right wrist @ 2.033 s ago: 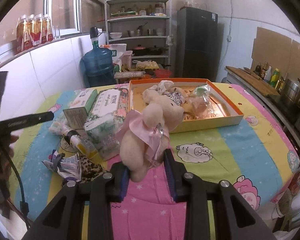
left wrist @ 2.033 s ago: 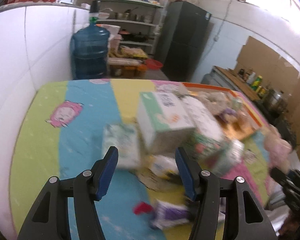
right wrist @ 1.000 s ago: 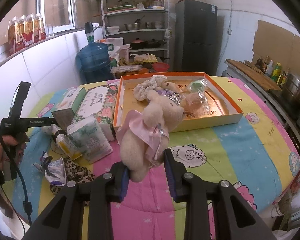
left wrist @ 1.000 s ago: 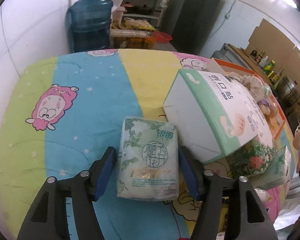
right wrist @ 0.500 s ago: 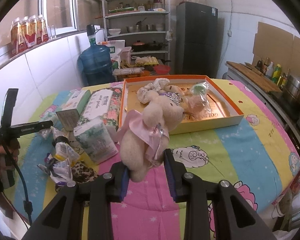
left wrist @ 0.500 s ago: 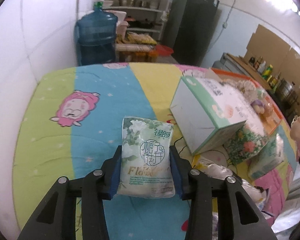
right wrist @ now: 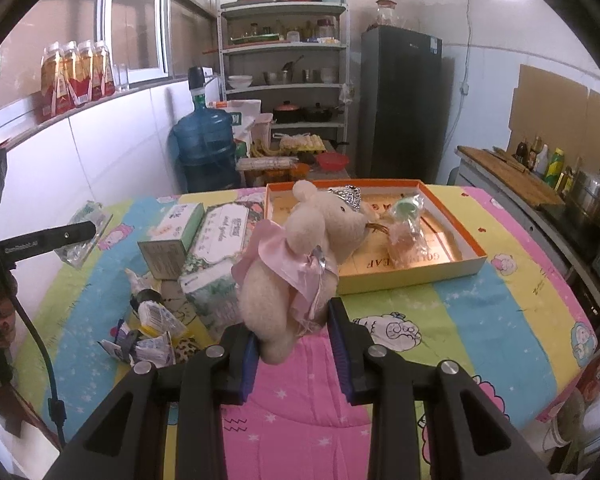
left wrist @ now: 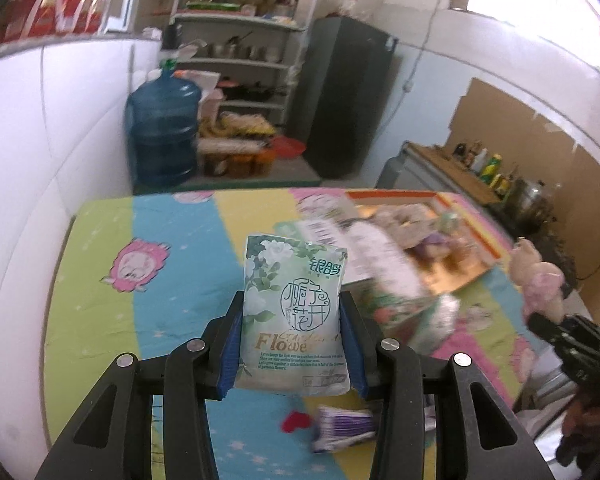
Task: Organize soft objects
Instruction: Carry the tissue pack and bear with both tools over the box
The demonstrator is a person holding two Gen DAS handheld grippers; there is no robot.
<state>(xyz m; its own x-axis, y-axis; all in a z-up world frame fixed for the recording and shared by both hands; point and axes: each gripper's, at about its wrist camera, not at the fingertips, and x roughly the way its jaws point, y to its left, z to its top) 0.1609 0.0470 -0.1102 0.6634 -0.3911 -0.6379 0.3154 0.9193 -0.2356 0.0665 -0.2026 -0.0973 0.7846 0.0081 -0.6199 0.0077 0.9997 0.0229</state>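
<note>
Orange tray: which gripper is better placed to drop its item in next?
Right, probably. The right gripper holds the cream plush bear in a pink dress directly in front of the orange-rimmed cardboard tray. The left gripper, clamping the green floral tissue pack, has boxes between.

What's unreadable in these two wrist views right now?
- Left wrist view: orange-rimmed cardboard tray contents, smeared by motion blur.
- Left wrist view: purple-striped packet, blurred and partly behind the left gripper.
- Right wrist view: far side of the tray floor, hidden by the cream plush bear in a pink dress.
</note>
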